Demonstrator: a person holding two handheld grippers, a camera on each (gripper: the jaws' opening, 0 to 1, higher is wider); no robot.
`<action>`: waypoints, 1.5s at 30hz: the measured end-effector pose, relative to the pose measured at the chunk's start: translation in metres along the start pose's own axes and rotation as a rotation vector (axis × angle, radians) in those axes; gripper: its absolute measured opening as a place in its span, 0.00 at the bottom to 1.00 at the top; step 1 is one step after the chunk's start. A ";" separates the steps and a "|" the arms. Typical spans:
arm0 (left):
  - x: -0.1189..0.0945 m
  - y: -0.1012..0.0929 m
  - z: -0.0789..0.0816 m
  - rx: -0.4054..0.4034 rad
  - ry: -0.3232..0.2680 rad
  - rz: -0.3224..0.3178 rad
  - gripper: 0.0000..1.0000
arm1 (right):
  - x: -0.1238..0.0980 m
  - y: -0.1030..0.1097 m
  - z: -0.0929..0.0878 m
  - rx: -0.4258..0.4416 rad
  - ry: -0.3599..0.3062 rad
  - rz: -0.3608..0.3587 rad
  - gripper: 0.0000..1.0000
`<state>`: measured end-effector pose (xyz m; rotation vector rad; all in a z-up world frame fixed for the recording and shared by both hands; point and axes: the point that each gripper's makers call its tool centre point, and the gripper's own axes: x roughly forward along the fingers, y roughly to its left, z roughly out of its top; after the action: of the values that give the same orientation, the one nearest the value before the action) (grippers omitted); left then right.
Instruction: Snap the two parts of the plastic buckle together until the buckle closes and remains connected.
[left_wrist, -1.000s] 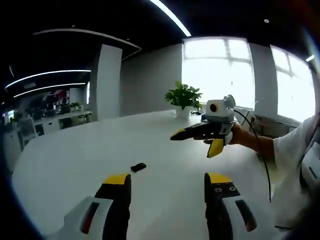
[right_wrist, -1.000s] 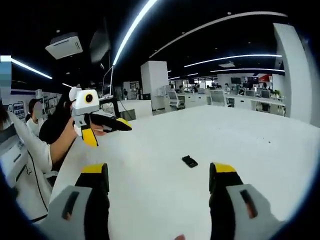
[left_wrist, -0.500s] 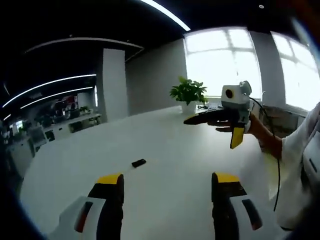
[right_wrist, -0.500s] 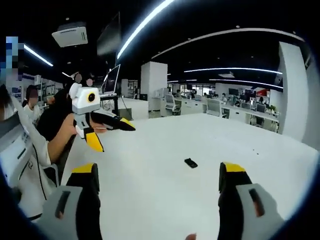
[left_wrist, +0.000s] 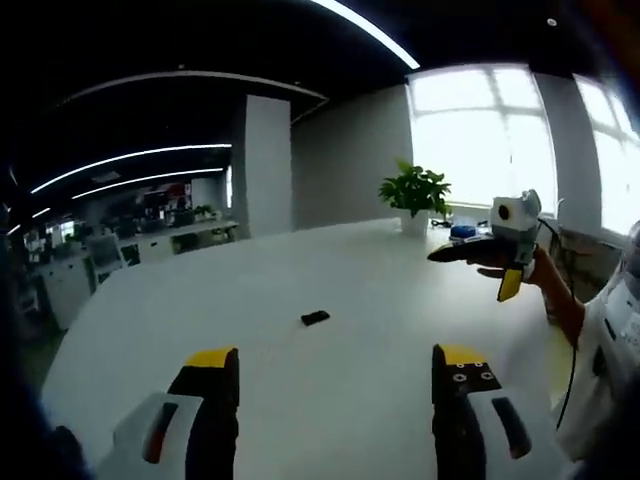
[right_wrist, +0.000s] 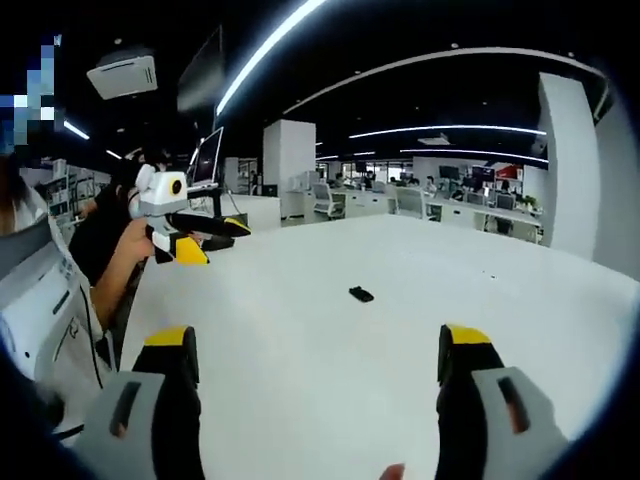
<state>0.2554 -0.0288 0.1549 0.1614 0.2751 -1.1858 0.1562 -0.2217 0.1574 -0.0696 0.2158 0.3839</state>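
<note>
- The buckle (left_wrist: 315, 318) lies alone out on the white surface (left_wrist: 300, 400), well ahead of both claws; in the right gripper view it sits at (right_wrist: 361, 294). It is too small to tell whether it is one piece or two, or already joined.
- The left claw (left_wrist: 327, 362) hovers above the surface with its jaws spread wide and nothing between them; it also shows in the right gripper view (right_wrist: 218, 240), held up in a hand.
- The right claw (right_wrist: 318, 348) is likewise spread and empty, and appears off to the right of the left gripper view (left_wrist: 470, 265), raised well clear of the surface.
- The step in hand looks like the approach: neither claw is near the buckle, so the task seems barely begun.
- To do it well, bring both claws down low and slow toward the dark piece, one from each side, so each can pinch one half by its body (not the prongs, which must stay free to seat).
- Keep the halves level and in line before pushing; a skewed push could jam or flick a light part across the smooth surface.
- A plant (left_wrist: 415, 190) stands far back, out of the way.
</note>
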 end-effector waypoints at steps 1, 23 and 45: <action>-0.003 -0.001 -0.003 0.001 0.007 0.005 0.83 | -0.002 0.001 -0.001 0.020 -0.005 -0.004 1.00; -0.081 -0.006 -0.024 -0.102 -0.090 0.093 0.99 | -0.071 0.041 -0.014 0.016 0.047 -0.261 1.00; -0.085 -0.008 -0.031 -0.136 -0.114 0.127 0.99 | -0.084 0.038 -0.018 0.060 -0.023 -0.299 1.00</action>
<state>0.2147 0.0521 0.1507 -0.0081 0.2408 -1.0427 0.0624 -0.2189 0.1575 -0.0379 0.1905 0.0805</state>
